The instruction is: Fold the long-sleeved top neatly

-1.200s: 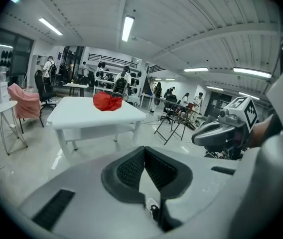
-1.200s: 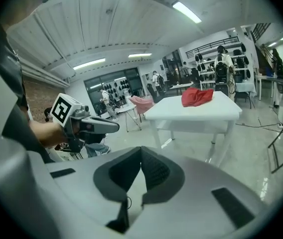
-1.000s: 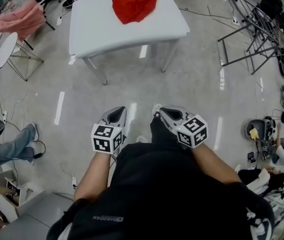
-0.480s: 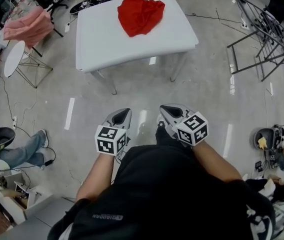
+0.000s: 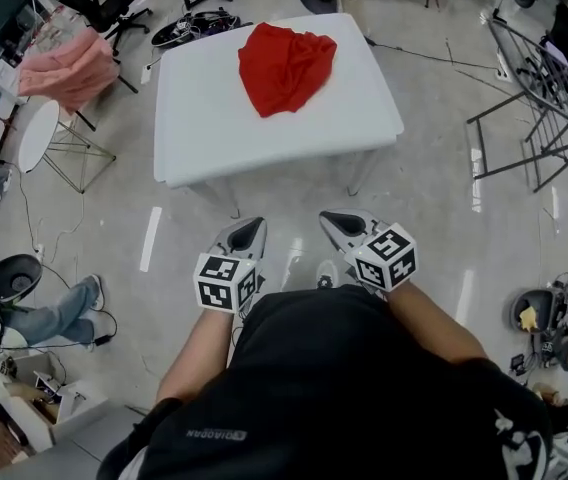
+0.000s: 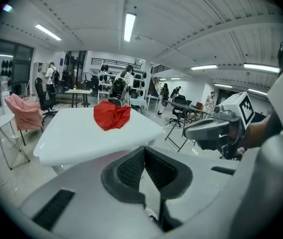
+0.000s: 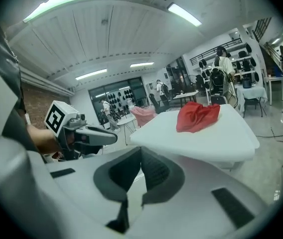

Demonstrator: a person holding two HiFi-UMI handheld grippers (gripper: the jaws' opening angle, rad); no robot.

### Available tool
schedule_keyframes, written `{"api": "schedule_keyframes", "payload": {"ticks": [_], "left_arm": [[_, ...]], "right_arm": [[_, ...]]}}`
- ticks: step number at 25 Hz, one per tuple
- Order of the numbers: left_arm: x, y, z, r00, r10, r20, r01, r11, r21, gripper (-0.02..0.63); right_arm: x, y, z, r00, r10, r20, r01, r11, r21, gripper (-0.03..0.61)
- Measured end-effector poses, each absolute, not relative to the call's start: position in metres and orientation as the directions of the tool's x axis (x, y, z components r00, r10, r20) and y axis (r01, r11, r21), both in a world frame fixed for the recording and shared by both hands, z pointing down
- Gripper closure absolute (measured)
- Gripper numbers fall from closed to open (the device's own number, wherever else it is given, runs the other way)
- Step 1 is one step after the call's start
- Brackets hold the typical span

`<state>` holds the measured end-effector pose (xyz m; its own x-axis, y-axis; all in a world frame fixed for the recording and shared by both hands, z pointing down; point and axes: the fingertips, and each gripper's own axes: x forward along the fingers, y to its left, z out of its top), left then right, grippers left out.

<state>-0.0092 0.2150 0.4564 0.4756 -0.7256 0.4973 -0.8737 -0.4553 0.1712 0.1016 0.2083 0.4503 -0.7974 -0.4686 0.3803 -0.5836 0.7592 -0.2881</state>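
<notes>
Head view is showing the red long-sleeved top (image 5: 286, 66) lying bunched up on the white tabletop (image 5: 204, 118), far ahead. The left gripper (image 5: 247, 230) and right gripper (image 5: 336, 222) are hanging near the person, fingers (image 6: 131, 169) clenched on nothing. Folding is not starting yet, I think. The next move is calling for getting close and opening the fingers to spread the top flat.

Single wordmark on the wearer's clothing
Small white capital letters (image 5: 210, 435) sit low on the person's black fabric top (image 5: 364, 388), upside down in the head view, and seem to read "QIAODAN"; other print around the room is too small to read.
</notes>
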Motion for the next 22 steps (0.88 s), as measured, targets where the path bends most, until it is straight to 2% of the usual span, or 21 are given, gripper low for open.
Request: {"api": "schedule_keyframes", "payload": {"ticks": [11, 22], "left_arm": [[0.016, 0.15, 0.459, 0.431, -0.739, 0.518, -0.895, -0.421, 0.144, 0.611], [-0.004, 0.126, 0.477, 0.424, -0.714, 0.557, -0.898, -0.411, 0.157, 0.611]], "right_arm": [[0.124, 0.142, 0.468, -0.826, -0.414, 0.383, -0.538, 0.782, -0.315, 0.574], [0.112, 0.115, 0.483, -0.817, -0.407, 0.408, -0.543, 0.781, -0.309, 0.574]]}}
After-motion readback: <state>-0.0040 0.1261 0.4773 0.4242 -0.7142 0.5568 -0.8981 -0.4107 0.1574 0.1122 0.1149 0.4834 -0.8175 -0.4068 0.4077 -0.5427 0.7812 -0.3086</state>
